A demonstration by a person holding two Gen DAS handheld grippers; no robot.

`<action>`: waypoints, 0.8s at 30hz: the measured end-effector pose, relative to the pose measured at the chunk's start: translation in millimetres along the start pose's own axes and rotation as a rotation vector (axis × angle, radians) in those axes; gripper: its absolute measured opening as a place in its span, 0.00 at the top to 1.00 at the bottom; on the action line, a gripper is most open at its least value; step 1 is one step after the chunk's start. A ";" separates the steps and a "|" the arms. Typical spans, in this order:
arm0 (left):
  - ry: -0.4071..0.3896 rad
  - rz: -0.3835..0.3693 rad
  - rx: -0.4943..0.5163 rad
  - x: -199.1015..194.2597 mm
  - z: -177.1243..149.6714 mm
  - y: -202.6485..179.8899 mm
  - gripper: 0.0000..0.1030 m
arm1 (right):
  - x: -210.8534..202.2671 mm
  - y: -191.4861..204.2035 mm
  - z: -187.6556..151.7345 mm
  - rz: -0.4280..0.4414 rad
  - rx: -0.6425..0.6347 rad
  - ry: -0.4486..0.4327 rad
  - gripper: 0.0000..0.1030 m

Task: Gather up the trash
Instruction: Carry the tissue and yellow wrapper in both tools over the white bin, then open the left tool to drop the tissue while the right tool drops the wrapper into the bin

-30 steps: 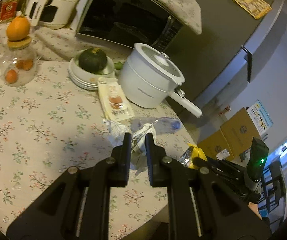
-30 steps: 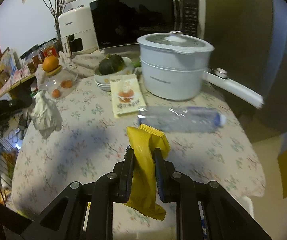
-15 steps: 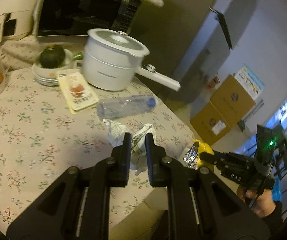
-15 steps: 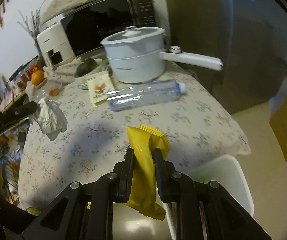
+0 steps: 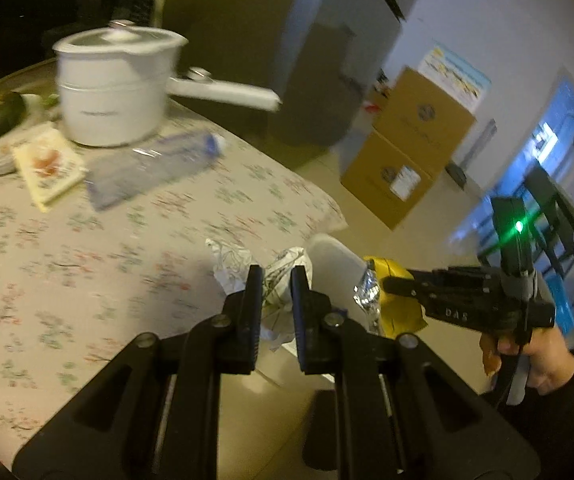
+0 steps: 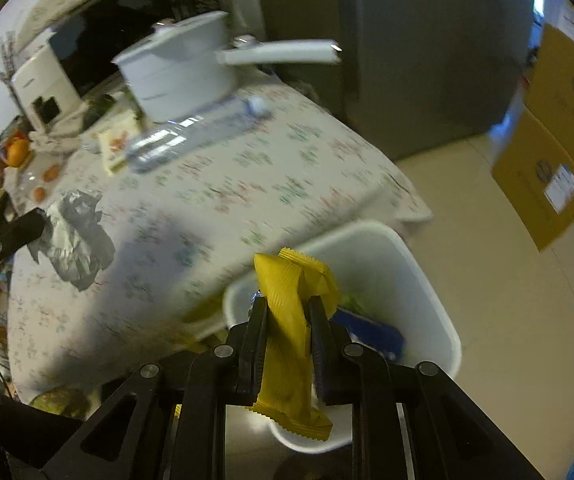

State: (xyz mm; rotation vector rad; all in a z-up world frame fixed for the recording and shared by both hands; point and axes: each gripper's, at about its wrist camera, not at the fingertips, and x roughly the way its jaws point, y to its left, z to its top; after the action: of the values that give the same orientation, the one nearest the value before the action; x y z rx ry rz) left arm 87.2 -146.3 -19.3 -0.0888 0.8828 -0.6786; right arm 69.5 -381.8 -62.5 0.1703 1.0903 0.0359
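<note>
Right gripper (image 6: 287, 316) pinches a yellow wrapper (image 6: 291, 340) above the white bin (image 6: 427, 280); at its nine o'clock, left gripper (image 5: 275, 284) clamps crumpled paper (image 5: 283, 276).

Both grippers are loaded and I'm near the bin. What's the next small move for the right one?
Probably open the right gripper: its yellow wrapper hangs over the white trash bin, which already holds trash, so it should drop in.

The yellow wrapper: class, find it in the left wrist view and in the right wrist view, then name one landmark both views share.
Left wrist view: the yellow wrapper sits right of centre, clamped in the right hand-held gripper beside the white bin.
Right wrist view: low centre, upright between the fingers, above the bin.
Shared landmark: the white pot with its long handle.
</note>
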 end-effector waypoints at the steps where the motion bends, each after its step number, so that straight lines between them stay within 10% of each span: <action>1: 0.016 -0.009 0.016 8.3 -2.9 -7.7 0.85 | 0.7 -4.4 -2.2 -0.006 0.007 0.006 0.80; 19: 0.200 -0.131 0.102 108.1 -22.4 -68.6 0.84 | 3.9 -70.6 -22.0 -0.092 0.124 0.056 0.80; 24: 0.212 -0.108 0.124 109.7 -22.7 -69.5 0.50 | 7.2 -74.0 -24.2 -0.100 0.132 0.070 0.80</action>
State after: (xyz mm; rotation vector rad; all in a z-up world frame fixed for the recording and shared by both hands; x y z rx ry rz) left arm 83.4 -260.5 -85.2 0.0480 1.0423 -0.8531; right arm 47.4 -451.1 -91.2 0.2339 1.1705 -0.1210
